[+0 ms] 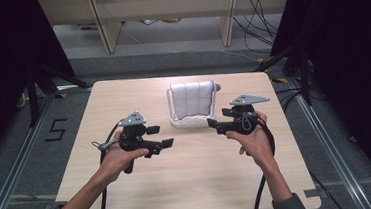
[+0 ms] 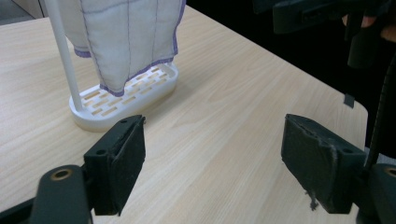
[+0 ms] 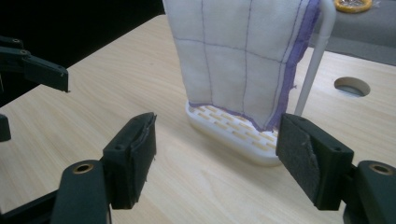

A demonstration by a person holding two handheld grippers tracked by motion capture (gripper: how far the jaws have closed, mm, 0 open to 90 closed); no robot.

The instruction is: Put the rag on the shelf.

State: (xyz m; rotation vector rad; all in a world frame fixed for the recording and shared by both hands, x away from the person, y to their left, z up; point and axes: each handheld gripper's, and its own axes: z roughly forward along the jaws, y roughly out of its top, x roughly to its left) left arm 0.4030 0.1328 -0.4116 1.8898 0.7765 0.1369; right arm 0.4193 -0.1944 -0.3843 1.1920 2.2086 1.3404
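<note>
The left gripper hangs above the table with its jaws spread wide and nothing between them. The right gripper is likewise released, jaws apart and empty. They face each other across a gap. From that gap, at about twelve o'clock, stands a white slotted rack with a white cloth edged in purple draped over its rail. The rack sits just beside the right gripper, at its ten o'clock.
</note>
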